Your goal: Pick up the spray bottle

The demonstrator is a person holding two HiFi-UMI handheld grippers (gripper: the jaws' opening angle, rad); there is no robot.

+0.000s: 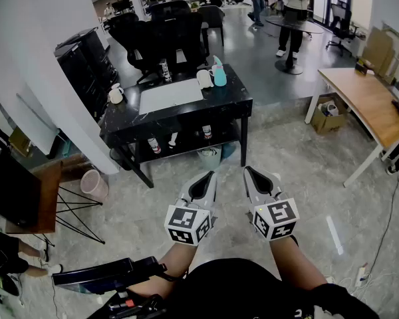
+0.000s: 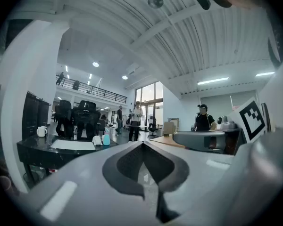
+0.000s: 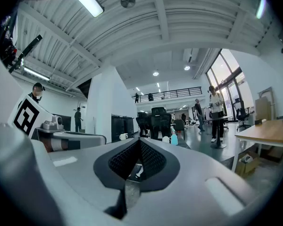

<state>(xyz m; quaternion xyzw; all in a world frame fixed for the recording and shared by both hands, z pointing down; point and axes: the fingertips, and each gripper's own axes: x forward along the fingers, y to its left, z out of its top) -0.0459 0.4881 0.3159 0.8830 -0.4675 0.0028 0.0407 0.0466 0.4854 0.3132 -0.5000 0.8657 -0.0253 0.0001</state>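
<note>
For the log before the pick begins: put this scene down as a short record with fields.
target: teal spray bottle, upright on the black table, toward its far right corner
neighbours: white mug just left of it; white mat further left
left claw: shut, empty, over the floor short of the table
right claw: shut, empty, beside the left claw
task state: bottle not yet reached
</note>
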